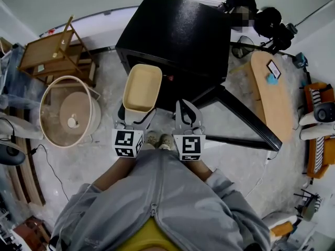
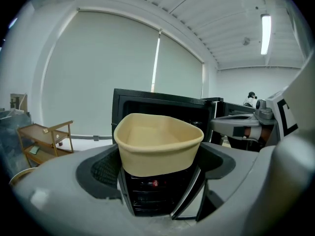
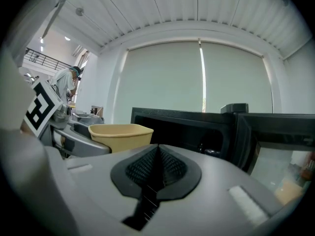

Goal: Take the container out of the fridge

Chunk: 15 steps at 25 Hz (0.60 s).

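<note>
My left gripper (image 1: 137, 117) is shut on the near end of an empty tan container (image 1: 142, 88), holding it in the air in front of the black fridge (image 1: 178, 33). In the left gripper view the container (image 2: 158, 142) fills the space between the jaws, with the fridge's open front (image 2: 162, 107) behind it. My right gripper (image 1: 188, 120) is shut with nothing in it, just right of the left one. Its view shows the container (image 3: 120, 133) at left and the fridge's open front (image 3: 197, 132) ahead. The fridge door (image 1: 241, 116) stands open to the right.
A round white tub (image 1: 69, 111) and a wooden rack (image 1: 55, 51) stand at left. A wooden table (image 1: 272, 95) is at right beyond the door. Camera gear (image 1: 272, 27) sits behind the fridge. My shoes (image 1: 158, 139) show on the grey floor.
</note>
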Each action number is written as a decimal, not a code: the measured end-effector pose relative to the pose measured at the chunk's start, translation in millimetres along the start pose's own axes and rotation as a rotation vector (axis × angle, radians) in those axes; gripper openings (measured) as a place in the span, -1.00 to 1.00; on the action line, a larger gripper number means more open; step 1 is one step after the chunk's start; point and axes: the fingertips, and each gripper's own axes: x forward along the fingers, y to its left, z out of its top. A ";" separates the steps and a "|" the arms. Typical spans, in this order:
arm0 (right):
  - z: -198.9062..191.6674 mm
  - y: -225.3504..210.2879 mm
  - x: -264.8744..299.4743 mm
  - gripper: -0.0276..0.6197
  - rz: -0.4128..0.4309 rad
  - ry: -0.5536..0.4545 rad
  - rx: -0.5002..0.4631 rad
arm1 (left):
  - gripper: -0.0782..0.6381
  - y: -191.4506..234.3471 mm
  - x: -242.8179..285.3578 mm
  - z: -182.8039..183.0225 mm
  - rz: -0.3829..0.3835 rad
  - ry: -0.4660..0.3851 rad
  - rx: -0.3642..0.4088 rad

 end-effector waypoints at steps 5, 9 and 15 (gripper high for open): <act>-2.7 5.7 -1.1 -0.92 0.011 0.005 0.009 | 0.58 4.0 -3.0 1.5 0.008 -0.009 -0.002; -3.2 6.1 -1.2 -0.92 0.006 0.010 0.009 | 0.58 2.5 -2.0 2.1 -0.003 -0.011 0.000; -4.3 3.8 -3.0 -0.92 -0.004 0.016 0.010 | 0.58 -2.1 0.4 4.4 -0.019 -0.016 0.008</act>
